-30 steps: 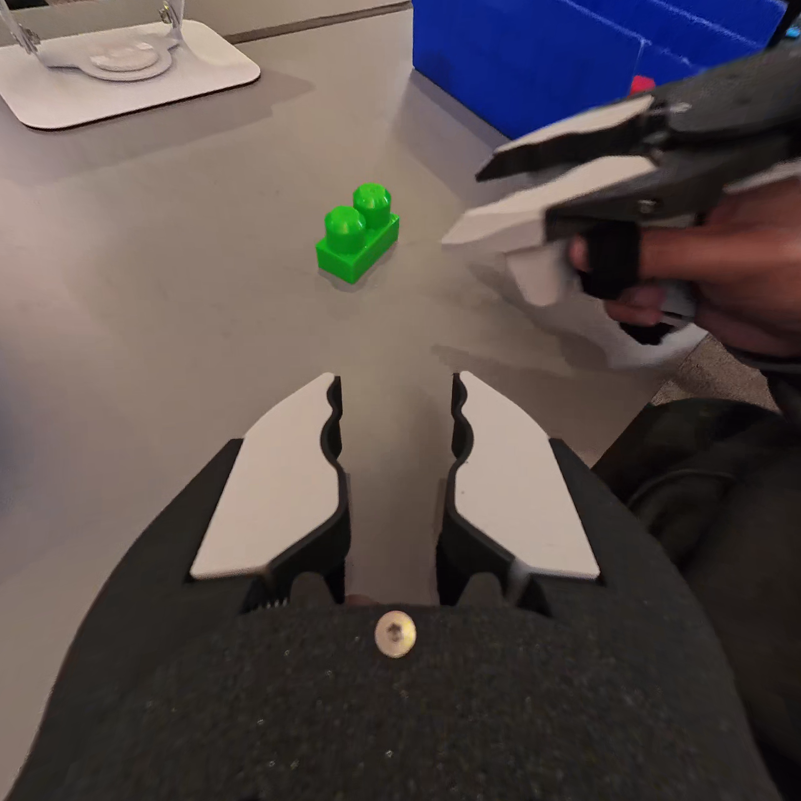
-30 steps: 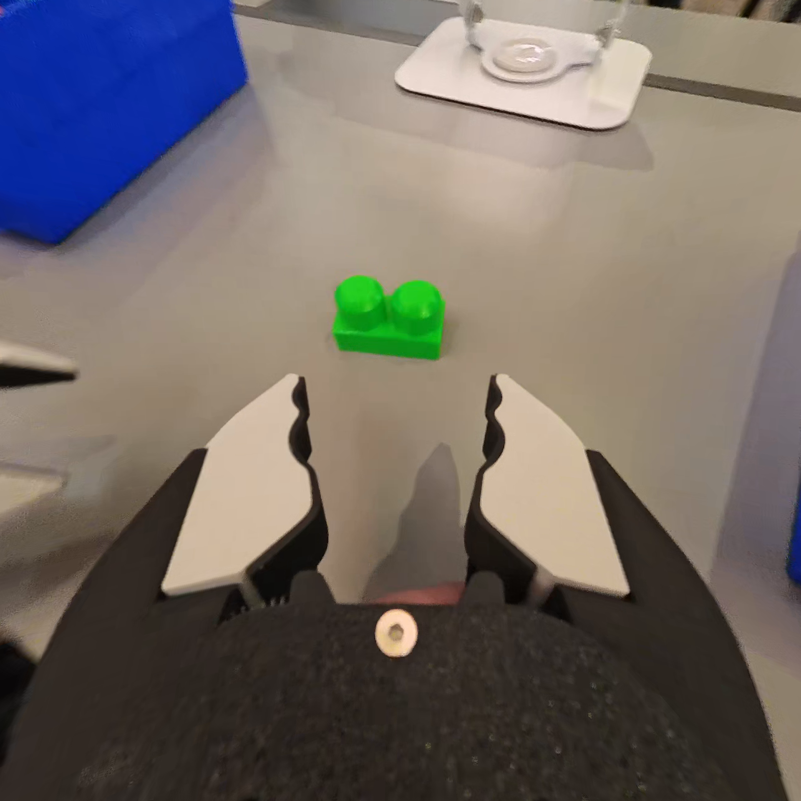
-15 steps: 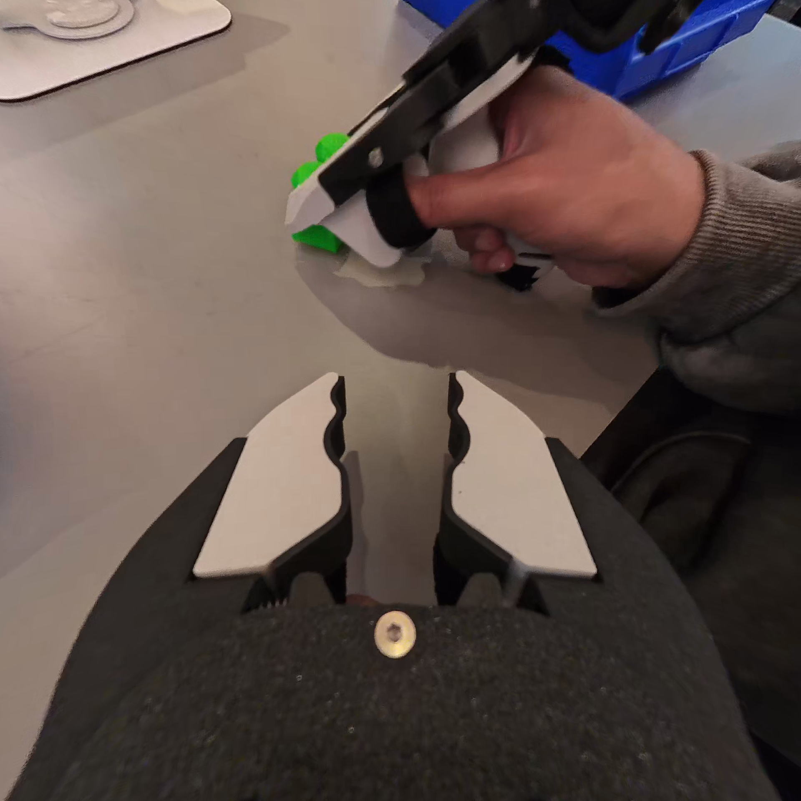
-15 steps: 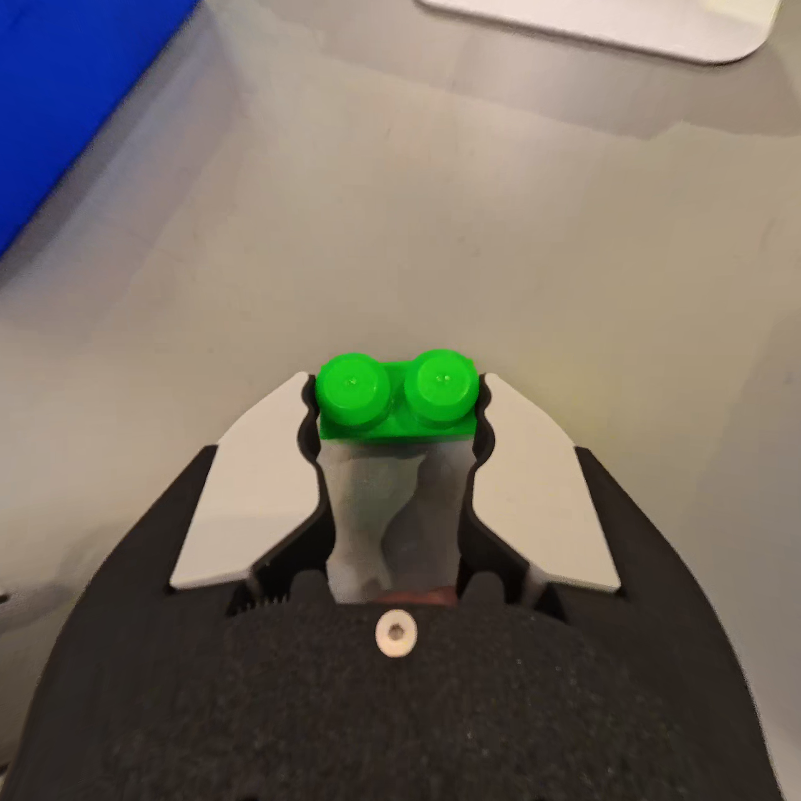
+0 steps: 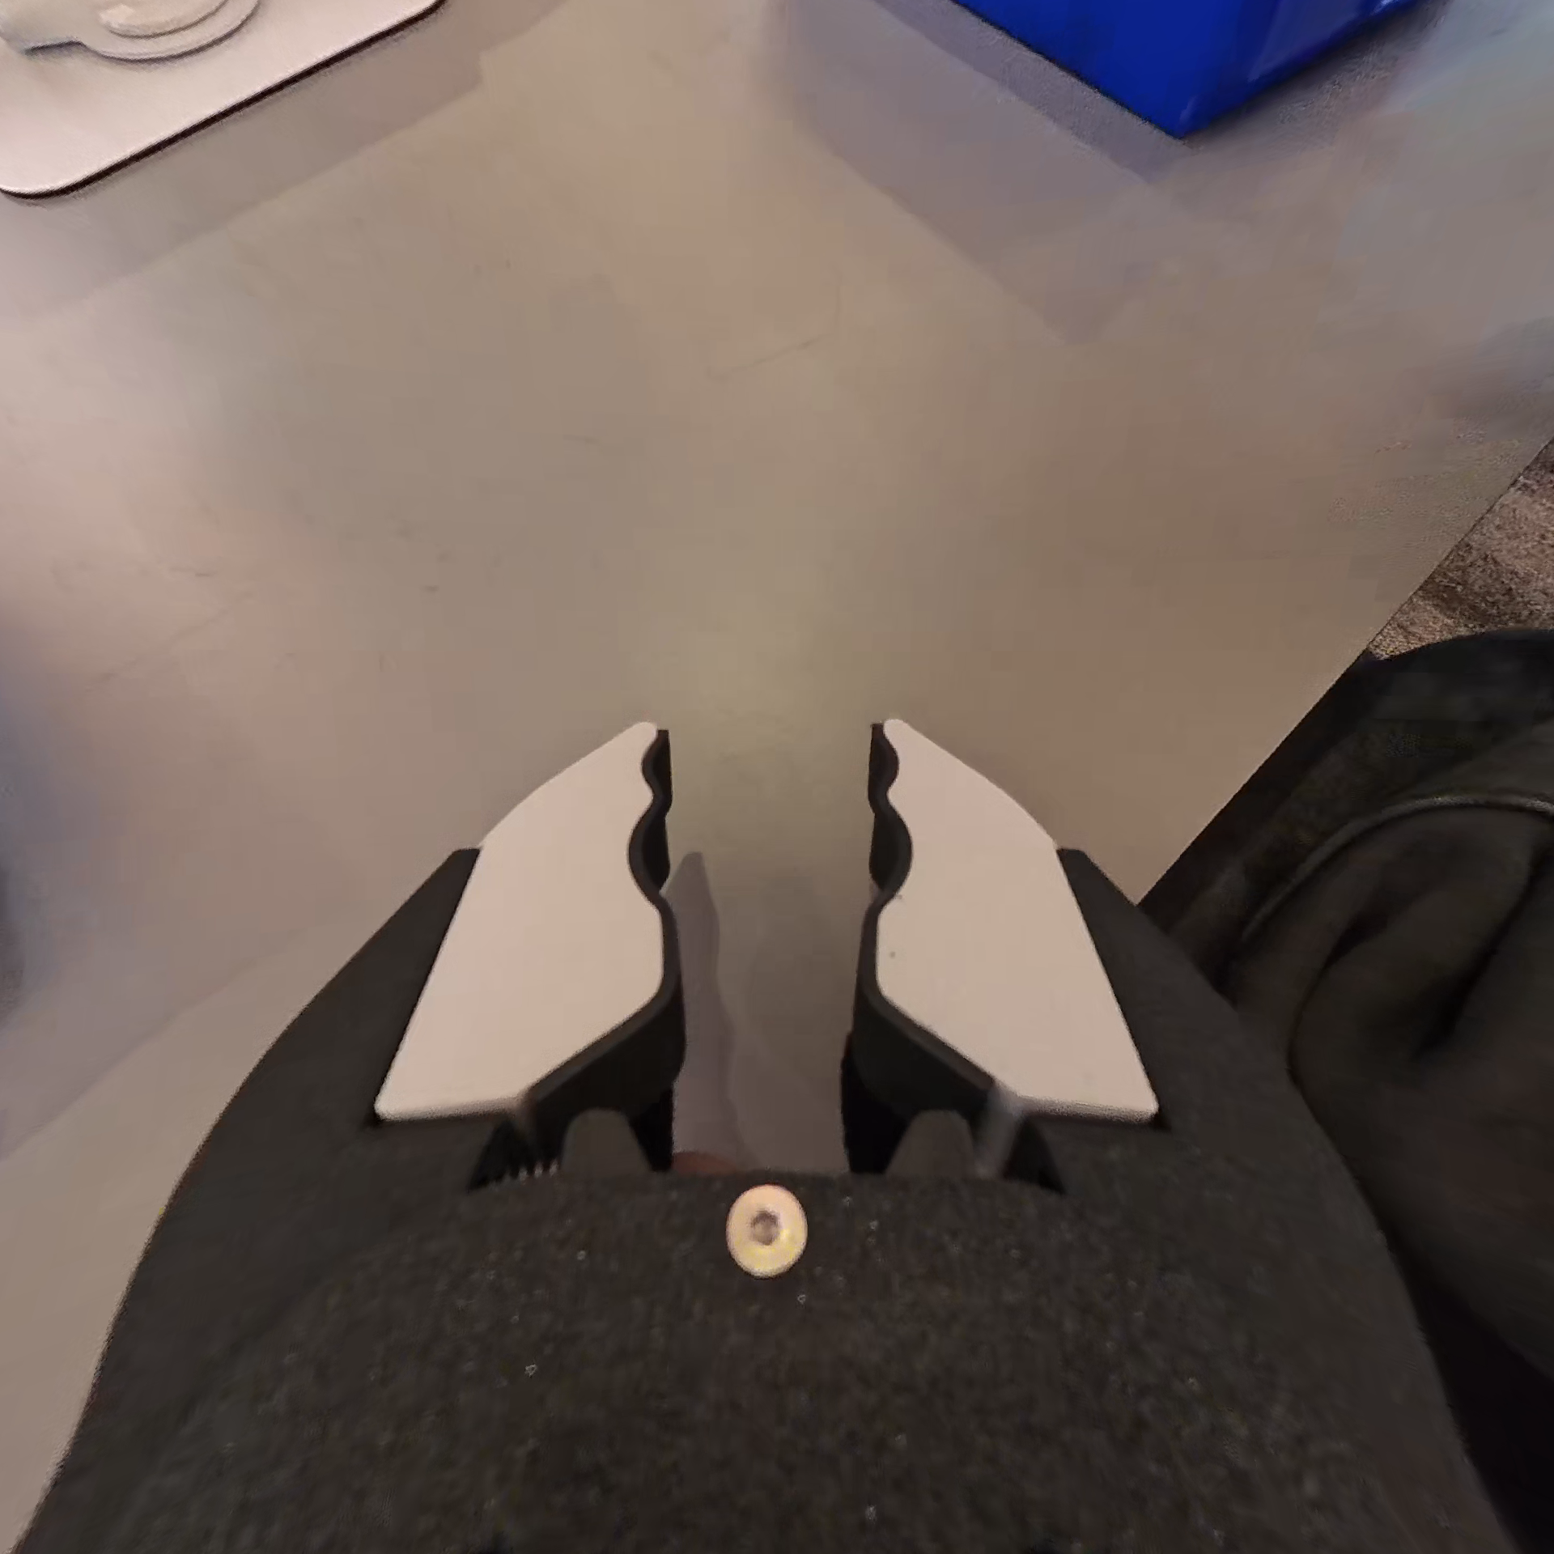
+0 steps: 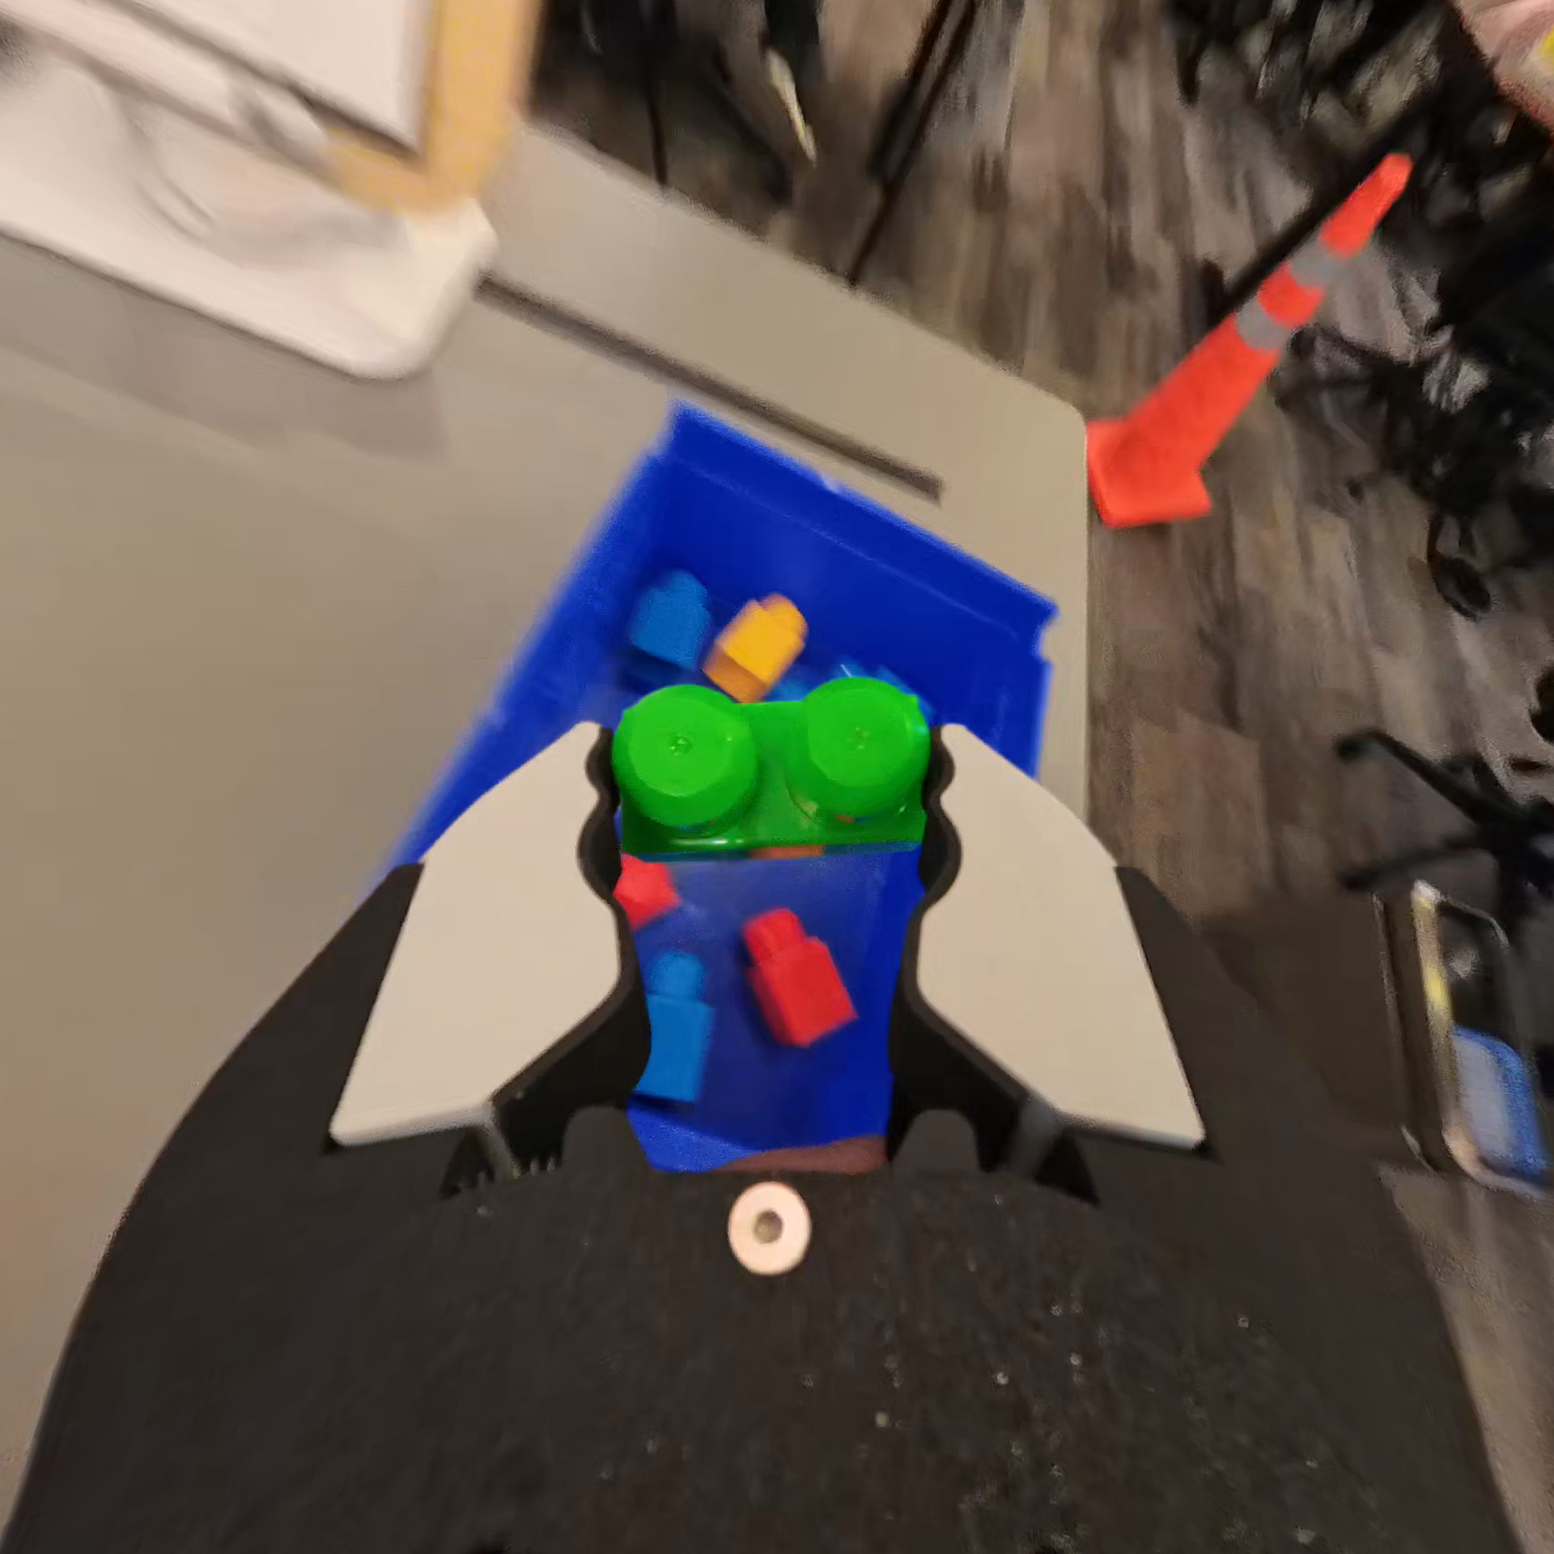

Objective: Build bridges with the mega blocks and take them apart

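My right gripper (image 6: pixel 769 757) is shut on a green two-stud block (image 6: pixel 769 778), held by its two ends above the open blue bin (image 6: pixel 841 521). In the bin lie several loose blocks, among them a red one (image 6: pixel 795 980), a blue one (image 6: pixel 673 1030) and an orange one (image 6: pixel 757 643). My left gripper (image 5: pixel 767 740) is open and empty, low over the bare grey table (image 5: pixel 589 504). The green block does not show in the left wrist view.
A white flat stand base (image 5: pixel 168 84) lies at the table's far left; the blue bin's corner (image 5: pixel 1219 50) is at the far right. The table's edge (image 5: pixel 1429 521) runs at the right, with dark clothing (image 5: pixel 1387 967) below. An orange traffic cone (image 6: pixel 1244 345) stands on the floor beyond the table. About 45 centimetres separates my left fingertips from my right.
My right gripper shut on the green block, lifted it off the table and swung it over the blue bin. It has left the left wrist view. My left gripper stayed open.
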The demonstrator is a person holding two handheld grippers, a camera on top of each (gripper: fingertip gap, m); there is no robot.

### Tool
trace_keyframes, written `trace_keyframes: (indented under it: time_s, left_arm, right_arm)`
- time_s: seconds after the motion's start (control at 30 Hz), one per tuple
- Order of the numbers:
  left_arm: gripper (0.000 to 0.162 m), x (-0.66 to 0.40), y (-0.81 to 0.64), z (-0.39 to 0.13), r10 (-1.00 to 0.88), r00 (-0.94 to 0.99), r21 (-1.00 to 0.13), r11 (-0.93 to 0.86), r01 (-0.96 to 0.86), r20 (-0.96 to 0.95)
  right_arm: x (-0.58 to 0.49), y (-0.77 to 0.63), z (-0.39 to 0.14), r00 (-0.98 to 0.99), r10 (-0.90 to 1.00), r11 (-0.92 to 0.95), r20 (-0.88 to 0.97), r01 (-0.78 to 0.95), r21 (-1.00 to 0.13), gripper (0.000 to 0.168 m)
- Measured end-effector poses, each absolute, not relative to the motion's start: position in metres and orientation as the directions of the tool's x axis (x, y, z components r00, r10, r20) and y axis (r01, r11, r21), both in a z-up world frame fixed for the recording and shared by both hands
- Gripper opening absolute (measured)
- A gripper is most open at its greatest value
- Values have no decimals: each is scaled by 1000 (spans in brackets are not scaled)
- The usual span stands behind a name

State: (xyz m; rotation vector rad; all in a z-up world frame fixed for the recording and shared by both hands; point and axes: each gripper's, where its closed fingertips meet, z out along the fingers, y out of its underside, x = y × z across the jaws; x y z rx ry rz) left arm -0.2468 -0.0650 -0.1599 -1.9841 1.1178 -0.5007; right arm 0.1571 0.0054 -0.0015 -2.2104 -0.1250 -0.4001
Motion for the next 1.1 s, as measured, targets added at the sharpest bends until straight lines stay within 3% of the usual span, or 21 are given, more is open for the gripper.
trace_keyframes:
  time_s: [0.17,0.33,0.47,0.63,0.83,0.97,1.1]
  left_arm:
    - [45,-247,-64,-163,-843,533,-779,-286,-558,-73]
    - [45,-249,-61,-168,-837,536,-762,-274,-587,-111]
    - [45,-250,-60,-172,-834,537,-752,-274,-600,-124]
    - [45,-249,-62,-174,-838,535,-750,-285,-597,-107]
    - [45,-245,-64,-170,-843,536,-773,-312,-553,-43]
    - [45,-249,-58,-172,-830,555,-770,-317,-553,-57]
    - [45,-249,-57,-172,-828,559,-774,-322,-546,-50]
  right_arm:
    - [232,19,-100,955,47,-874,292,181,-452,70]
    - [237,15,-166,936,219,-938,276,280,-205,70]
    - [237,13,-185,919,264,-942,293,311,-128,70]
    - [232,20,-161,917,194,-918,349,295,-265,78]
    - [177,3,-78,900,69,-743,431,334,-580,72]
    - [89,-16,-36,953,124,-453,277,303,-839,56]
    - [18,-29,-44,970,235,-357,57,141,-923,64]
